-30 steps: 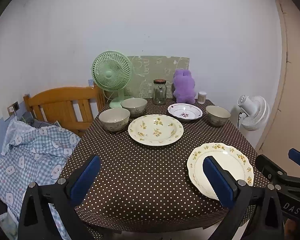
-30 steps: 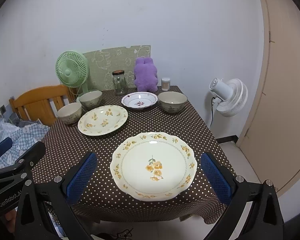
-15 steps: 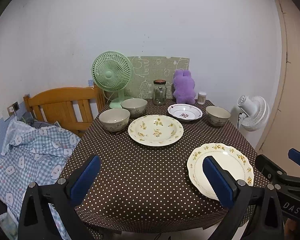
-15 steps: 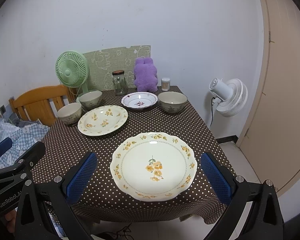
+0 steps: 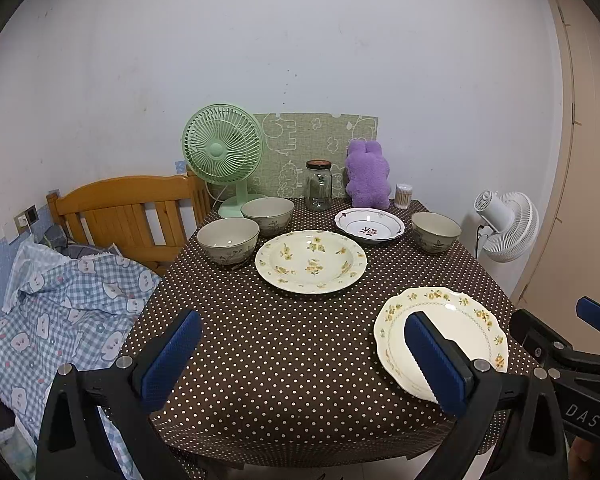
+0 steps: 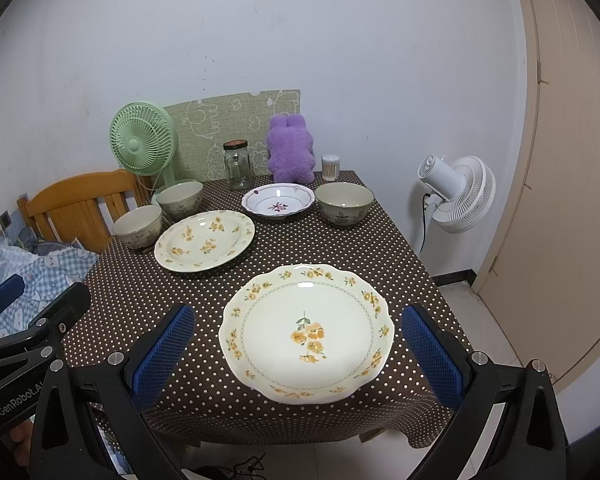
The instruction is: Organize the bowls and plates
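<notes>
right cam shows whole plate (image 6: 306, 334), left cam's finger (image 5: 436, 362) hides part | both claws wide apart, empty | nothing's moved since earlier

Three bowls (image 6: 344, 203), three plates (image 6: 306, 332), two fans (image 6: 143, 139), one jar (image 6: 238, 165), one plush toy (image 6: 290, 149)

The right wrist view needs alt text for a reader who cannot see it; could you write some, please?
The open right gripper frames a scalloped floral plate on a polka-dot tablecloth. Behind stand another plate and three bowls.
</notes>
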The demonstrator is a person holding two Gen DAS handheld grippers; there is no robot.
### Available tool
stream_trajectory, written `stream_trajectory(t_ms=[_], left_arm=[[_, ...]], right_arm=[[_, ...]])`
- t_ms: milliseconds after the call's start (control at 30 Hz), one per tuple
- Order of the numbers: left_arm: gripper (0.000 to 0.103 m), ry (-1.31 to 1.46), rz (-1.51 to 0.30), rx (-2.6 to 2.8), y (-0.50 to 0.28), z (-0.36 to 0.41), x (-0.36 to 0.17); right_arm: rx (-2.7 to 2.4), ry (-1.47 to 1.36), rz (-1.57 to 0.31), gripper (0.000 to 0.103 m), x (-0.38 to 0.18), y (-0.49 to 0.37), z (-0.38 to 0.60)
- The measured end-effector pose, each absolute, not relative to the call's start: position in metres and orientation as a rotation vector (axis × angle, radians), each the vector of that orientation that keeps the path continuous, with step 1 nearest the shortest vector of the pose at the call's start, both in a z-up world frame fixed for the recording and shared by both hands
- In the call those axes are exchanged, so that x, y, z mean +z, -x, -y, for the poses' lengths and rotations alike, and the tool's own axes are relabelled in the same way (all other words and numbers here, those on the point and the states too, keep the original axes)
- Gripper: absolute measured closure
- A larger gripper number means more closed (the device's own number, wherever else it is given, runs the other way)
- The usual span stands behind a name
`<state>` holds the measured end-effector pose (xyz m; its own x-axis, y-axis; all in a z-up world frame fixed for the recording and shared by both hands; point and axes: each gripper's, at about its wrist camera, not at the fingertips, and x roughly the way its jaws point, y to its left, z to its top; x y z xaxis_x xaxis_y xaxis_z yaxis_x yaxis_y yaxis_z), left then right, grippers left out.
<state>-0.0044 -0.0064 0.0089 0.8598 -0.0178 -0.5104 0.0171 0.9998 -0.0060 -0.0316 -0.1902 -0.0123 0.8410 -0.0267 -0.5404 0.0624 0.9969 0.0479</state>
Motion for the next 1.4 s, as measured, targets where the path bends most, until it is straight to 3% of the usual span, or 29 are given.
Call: stream_trajectory(t_ms=[833,1400], left_arm=[[0.004,-0.003,-0.54,-0.028,0.001,0.014,0.008],[0.012,-0.025,-0.601,-0.098,-0.024,0.051,-0.004]], right_arm=[[-0.041,-0.072,-0.573,0.0,-0.012,0.029,0.194],[-0.094,-0.123,-0.632,0.006,-0.027,0.007,0.229]])
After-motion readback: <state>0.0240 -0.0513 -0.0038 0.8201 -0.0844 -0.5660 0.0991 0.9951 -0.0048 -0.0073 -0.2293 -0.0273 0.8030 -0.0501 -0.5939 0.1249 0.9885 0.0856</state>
